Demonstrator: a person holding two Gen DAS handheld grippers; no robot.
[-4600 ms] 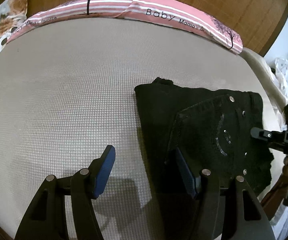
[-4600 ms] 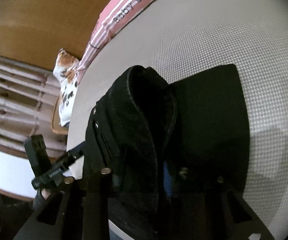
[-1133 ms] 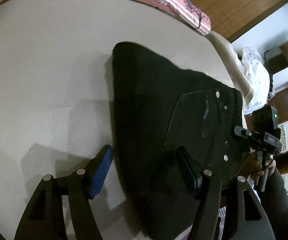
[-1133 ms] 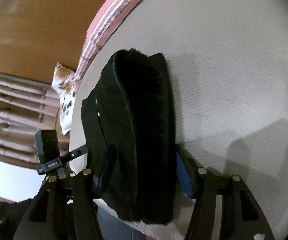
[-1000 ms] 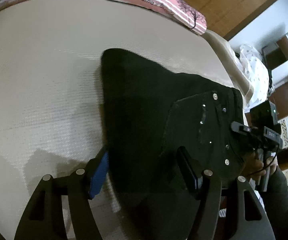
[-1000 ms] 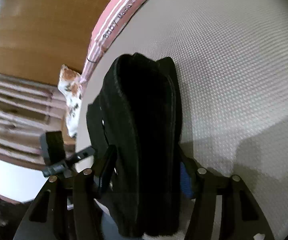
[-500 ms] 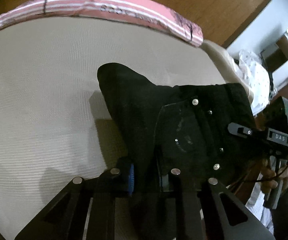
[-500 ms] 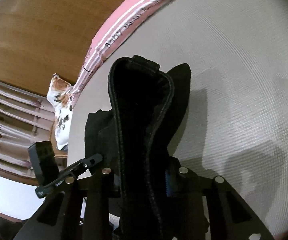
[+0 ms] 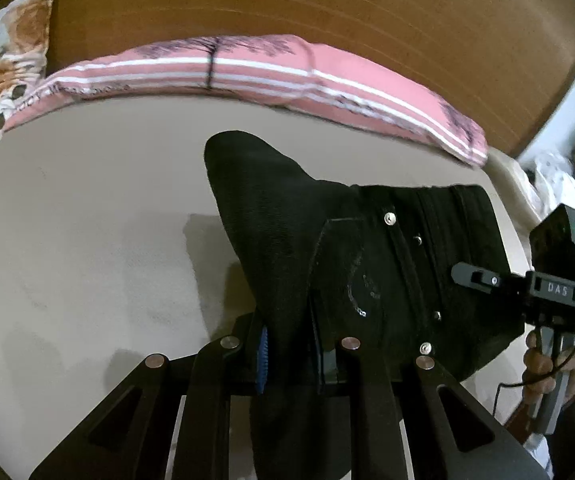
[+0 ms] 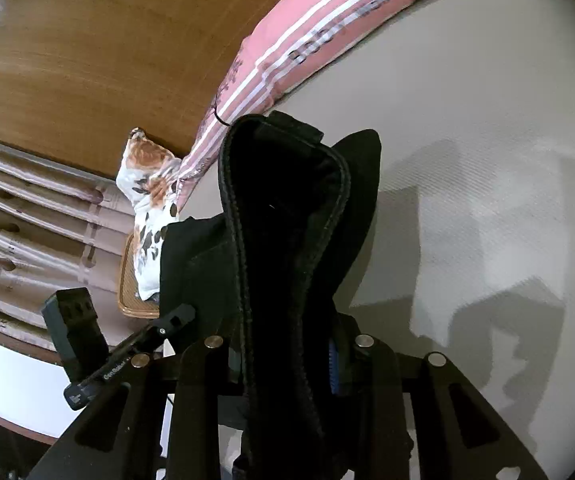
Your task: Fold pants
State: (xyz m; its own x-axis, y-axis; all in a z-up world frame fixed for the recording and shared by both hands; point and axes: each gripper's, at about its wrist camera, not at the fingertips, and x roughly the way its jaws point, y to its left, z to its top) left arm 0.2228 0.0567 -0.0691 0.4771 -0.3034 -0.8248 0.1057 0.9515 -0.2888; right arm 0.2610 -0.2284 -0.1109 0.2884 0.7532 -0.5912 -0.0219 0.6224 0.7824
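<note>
The folded black pants (image 9: pixel 351 264) hang lifted above the beige bed (image 9: pixel 79 216), held at both near corners. My left gripper (image 9: pixel 287 352) is shut on the left side of the bundle, by the studded back pocket. My right gripper (image 10: pixel 283 356) is shut on the waistband side of the pants (image 10: pixel 283 208), which rise up between its fingers. The right gripper also shows at the right edge of the left wrist view (image 9: pixel 543 292). The left gripper also shows at the lower left of the right wrist view (image 10: pixel 127 356).
A pink striped pillow (image 9: pixel 247 68) lies along the wooden headboard (image 9: pixel 327 8). A floral pillow (image 9: pixel 3 60) is at the far left corner. A white cloth pile (image 9: pixel 547 176) lies off the bed's right side. A wicker seat (image 10: pixel 131 284) stands beside the bed.
Both grippers closed on the folded pants about half a second ago. The bundle has since been lifted off the bed, and both views tilt up toward the headboard.
</note>
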